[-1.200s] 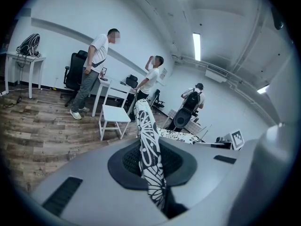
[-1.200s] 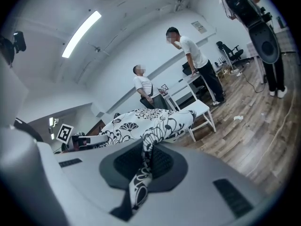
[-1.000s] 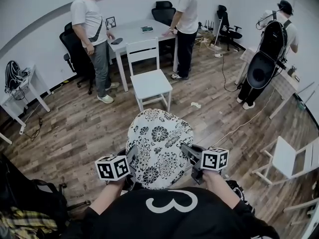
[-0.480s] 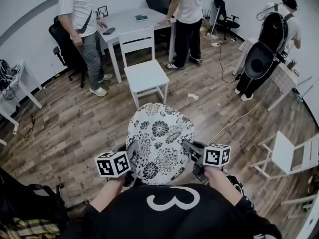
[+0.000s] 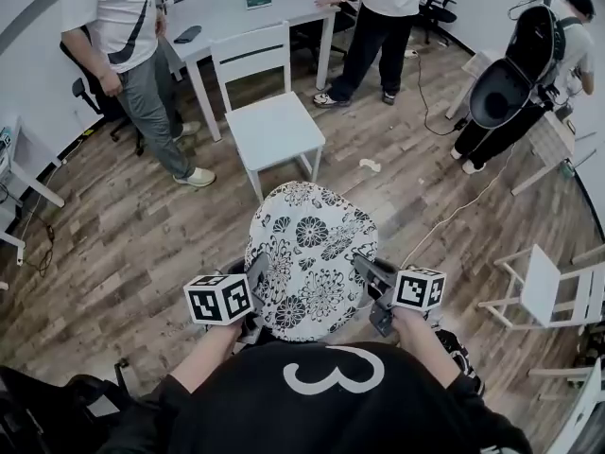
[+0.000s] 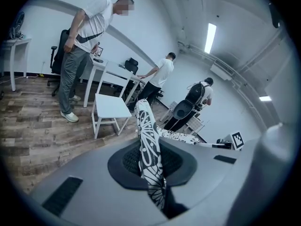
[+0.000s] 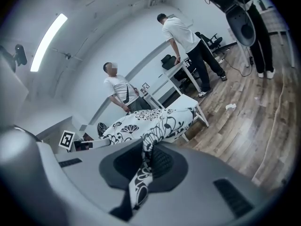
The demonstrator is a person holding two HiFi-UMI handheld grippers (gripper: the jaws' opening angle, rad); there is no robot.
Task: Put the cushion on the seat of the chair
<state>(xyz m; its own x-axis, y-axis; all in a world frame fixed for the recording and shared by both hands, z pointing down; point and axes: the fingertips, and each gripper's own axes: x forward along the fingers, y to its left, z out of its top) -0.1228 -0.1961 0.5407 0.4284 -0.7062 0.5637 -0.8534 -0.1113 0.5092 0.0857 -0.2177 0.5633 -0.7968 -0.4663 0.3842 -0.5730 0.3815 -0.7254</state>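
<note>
A round white cushion with black flower print [image 5: 310,253] hangs in the air in front of me, held flat between both grippers. My left gripper [image 5: 257,287] is shut on its left edge, and the fabric [image 6: 149,154] runs between the jaws. My right gripper [image 5: 364,277] is shut on its right edge, with the cloth [image 7: 143,168] pinched the same way. A white wooden chair [image 5: 274,126] stands just beyond the cushion, its seat bare and its backrest on the far side. The chair [image 6: 109,108] shows past the left jaws and its seat [image 7: 190,102] behind the cushion in the right gripper view.
A white table [image 5: 236,12] stands behind the chair. One person [image 5: 132,64] stands at the chair's left, another [image 5: 383,22] at the table's right, a third [image 5: 529,64] far right. Cables [image 5: 454,216] and a scrap [image 5: 370,165] lie on the wood floor. A white folding chair [image 5: 539,291] sits at right.
I have walked toward the chair with the cushion; chair, table and people now sit nearer and lower in the head view. Both grippers keep their hold on the cushion's edges.
</note>
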